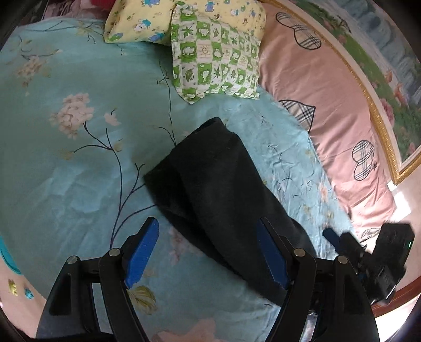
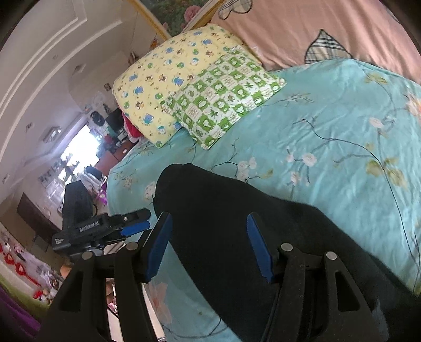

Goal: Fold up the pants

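Dark pants (image 1: 213,181) lie in a long folded strip on the teal floral bedspread (image 1: 65,168). My left gripper (image 1: 208,231) is open above the near part of the strip, its left finger over bare sheet and its right finger over the cloth. My right gripper (image 2: 209,226) is open and empty above the pants (image 2: 226,210), jaws wide apart. The right gripper also shows in the left wrist view (image 1: 331,235) at the right edge. The left gripper shows in the right wrist view (image 2: 136,223) at the left, beside the bed's edge.
A green checked pillow (image 1: 215,58) and a yellow cartoon pillow (image 1: 142,23) lie at the head of the bed. A pink quilt (image 1: 323,105) runs along the right side under a framed picture (image 1: 381,86). The bed edge and room furniture (image 2: 79,168) are left of the right gripper.
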